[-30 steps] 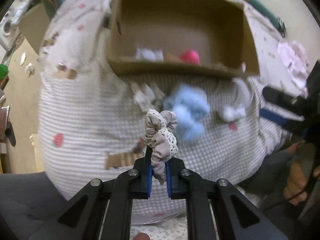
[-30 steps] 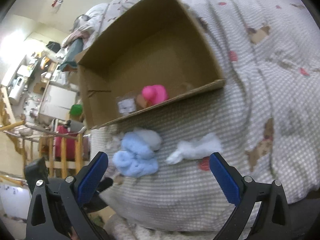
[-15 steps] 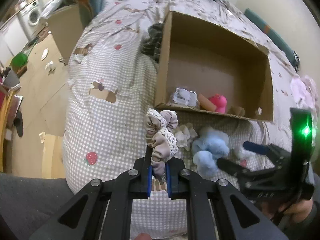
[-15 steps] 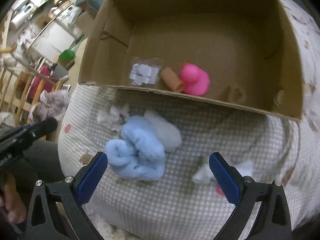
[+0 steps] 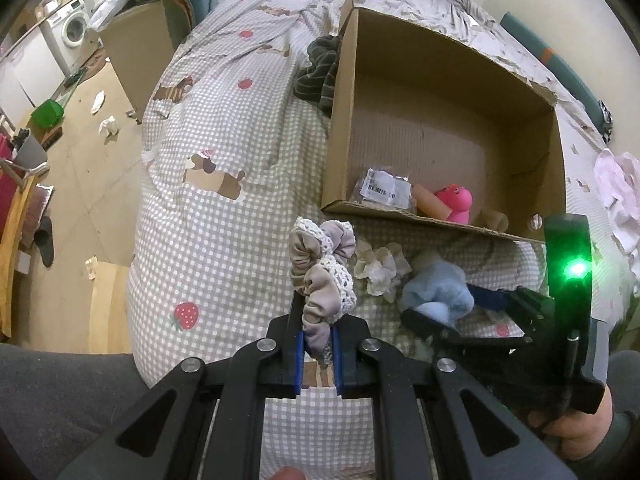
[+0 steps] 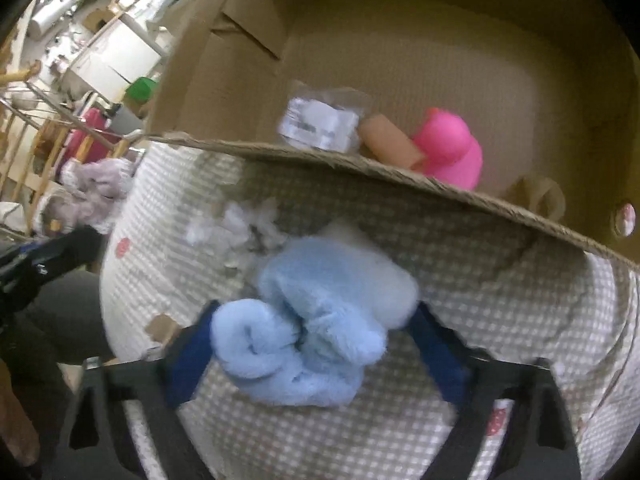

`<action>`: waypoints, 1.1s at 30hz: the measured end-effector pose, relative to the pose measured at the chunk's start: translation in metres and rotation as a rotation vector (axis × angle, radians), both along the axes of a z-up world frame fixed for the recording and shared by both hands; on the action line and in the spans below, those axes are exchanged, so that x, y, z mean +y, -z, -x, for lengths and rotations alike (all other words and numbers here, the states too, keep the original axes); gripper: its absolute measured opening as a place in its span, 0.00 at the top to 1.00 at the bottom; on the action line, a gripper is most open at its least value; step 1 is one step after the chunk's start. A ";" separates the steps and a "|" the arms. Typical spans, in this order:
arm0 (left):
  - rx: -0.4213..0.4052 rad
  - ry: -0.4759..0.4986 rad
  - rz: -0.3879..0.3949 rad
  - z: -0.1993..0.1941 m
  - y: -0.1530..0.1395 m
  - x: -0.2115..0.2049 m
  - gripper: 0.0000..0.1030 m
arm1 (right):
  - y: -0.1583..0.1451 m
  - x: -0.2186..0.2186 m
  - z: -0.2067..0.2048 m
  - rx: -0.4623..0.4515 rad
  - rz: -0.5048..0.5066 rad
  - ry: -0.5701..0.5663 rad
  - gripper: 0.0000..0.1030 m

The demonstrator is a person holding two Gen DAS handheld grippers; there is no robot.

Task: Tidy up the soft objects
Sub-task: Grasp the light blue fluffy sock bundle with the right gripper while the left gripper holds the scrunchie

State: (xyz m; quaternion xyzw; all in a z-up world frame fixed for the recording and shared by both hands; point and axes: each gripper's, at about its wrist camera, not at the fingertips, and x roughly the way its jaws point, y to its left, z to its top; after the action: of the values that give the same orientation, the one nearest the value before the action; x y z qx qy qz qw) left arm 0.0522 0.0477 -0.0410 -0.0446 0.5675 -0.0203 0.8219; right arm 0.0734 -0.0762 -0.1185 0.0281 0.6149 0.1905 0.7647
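My left gripper (image 5: 317, 354) is shut on a beige lace-trimmed scrunchie (image 5: 322, 272), held above the checked bedspread in front of the cardboard box (image 5: 340, 120). My right gripper (image 6: 312, 344) is open, its blue pads on either side of a fluffy light-blue soft object (image 6: 316, 316) lying on the bed just before the box's front wall (image 6: 360, 168). The same blue object (image 5: 438, 292) and right gripper (image 5: 452, 308) show in the left wrist view. In the box lie a pink toy (image 5: 456, 200), a tan roll (image 5: 430, 200) and a plastic packet (image 5: 384, 190).
A white crumpled fabric piece (image 5: 378, 266) lies between the scrunchie and the blue object. A dark striped cloth (image 5: 320, 72) sits at the box's left outer wall. The bed edge drops to the floor (image 5: 80, 160) on the left. Pink clothing (image 5: 616, 184) lies far right.
The right gripper has dropped down and forward around the light-blue soft object, jaws narrowing. The left gripper, still holding the scrunchie, has pulled back and up from the box.
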 end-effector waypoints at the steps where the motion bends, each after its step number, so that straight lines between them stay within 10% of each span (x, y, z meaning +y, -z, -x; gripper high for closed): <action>1: 0.000 0.003 -0.005 0.000 0.001 -0.001 0.90 | 0.002 -0.004 -0.002 0.008 0.002 0.010 0.41; 10: -0.007 0.023 -0.027 0.002 0.002 -0.004 0.90 | -0.031 -0.029 0.015 -0.070 -0.058 0.080 0.70; 24: -0.035 0.042 -0.082 0.009 -0.002 -0.009 0.90 | -0.083 -0.071 0.051 -0.154 -0.152 0.180 0.71; 33: -0.145 0.069 -0.026 0.015 -0.058 -0.015 0.90 | -0.142 -0.104 0.059 -0.283 -0.232 0.245 0.71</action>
State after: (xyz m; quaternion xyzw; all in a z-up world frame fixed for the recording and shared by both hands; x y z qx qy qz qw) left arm 0.0372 0.0323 0.0172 -0.0128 0.5079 -0.0447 0.8602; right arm 0.0140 -0.1805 0.0238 0.1633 0.4673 0.1676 0.8526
